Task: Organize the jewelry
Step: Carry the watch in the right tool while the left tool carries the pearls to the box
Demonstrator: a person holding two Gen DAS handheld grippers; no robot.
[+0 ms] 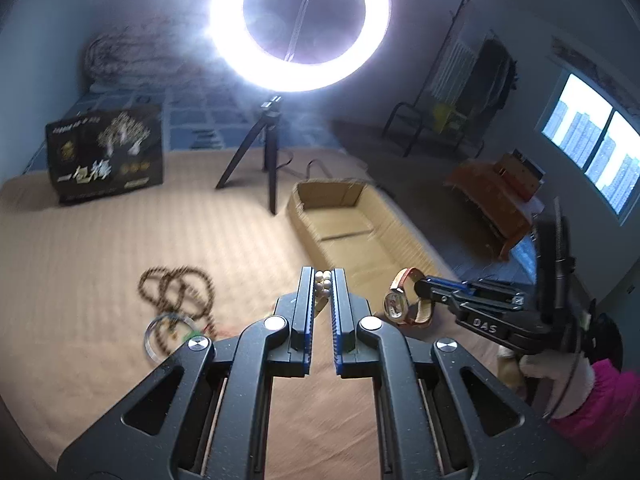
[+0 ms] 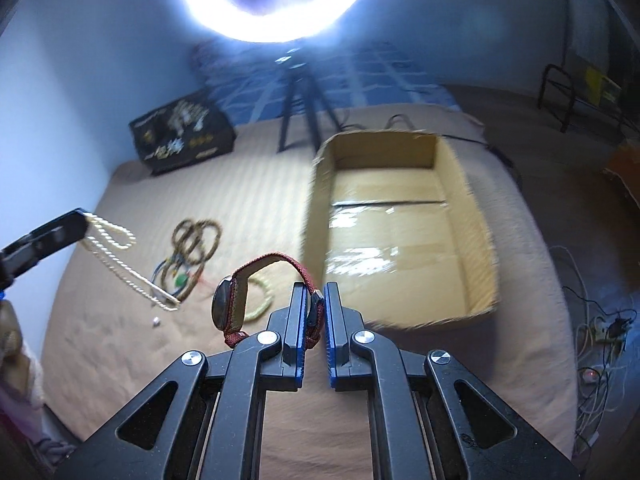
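1. Pearl necklace (image 1: 323, 280) pinched between the near-closed jaws of the left gripper (image 1: 322, 276), low centre of the left wrist view; same strand (image 2: 120, 256) dangling in loops from that gripper's tip (image 2: 82, 222) at the left edge of the right wrist view, clear of the bedspread.
2. Red-strapped watch (image 2: 256, 296) clamped by its strap in the right gripper (image 2: 316, 296), jaws nearly together, low centre of the right wrist view; watch face turned to the left of the frame.
3. Same watch (image 1: 404, 300) and right gripper (image 1: 420, 288) at the right of the left wrist view, just right of the left gripper's tips.
4. Open cardboard box (image 2: 472, 216) on the tan bedspread (image 2: 248, 200), centre right of the right wrist view, nothing inside it.
5. Dark bead strands (image 2: 196, 240) in a heap on the bedspread, left of the box, together with a clear bangle (image 1: 160, 332) and a pale green ring (image 2: 262, 300).
6. Ring light (image 1: 300, 24) on a tripod (image 1: 260, 160) at top centre; black printed box (image 1: 106, 152) in the upper left.
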